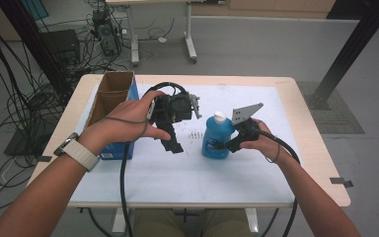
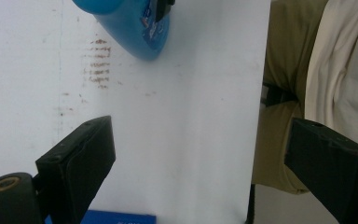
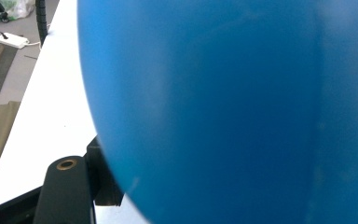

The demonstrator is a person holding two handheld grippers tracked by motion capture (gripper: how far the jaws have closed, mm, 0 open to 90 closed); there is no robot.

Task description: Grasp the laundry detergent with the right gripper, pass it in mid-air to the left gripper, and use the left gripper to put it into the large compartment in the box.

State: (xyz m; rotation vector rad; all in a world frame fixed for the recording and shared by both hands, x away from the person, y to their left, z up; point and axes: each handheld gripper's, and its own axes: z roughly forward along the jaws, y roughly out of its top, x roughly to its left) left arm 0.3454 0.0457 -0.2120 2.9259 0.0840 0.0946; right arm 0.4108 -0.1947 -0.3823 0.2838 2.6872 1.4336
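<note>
— One blue bottle (image 1: 216,139), upright on the white mat (image 1: 187,173) mid-table, right gripper (image 1: 227,144) clamped around its lower body. Lifted yet?

— Not yet; base on the mat. Left gripper (image 1: 171,140) hovering empty, jaws spread wide, beside the cardboard box (image 1: 109,96). Carrying left to do, probably into that box.

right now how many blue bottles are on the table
1: the blue bottle stands upright right of the table's middle, between the jaws of the right gripper. The cardboard box at the left could hide more.
</note>
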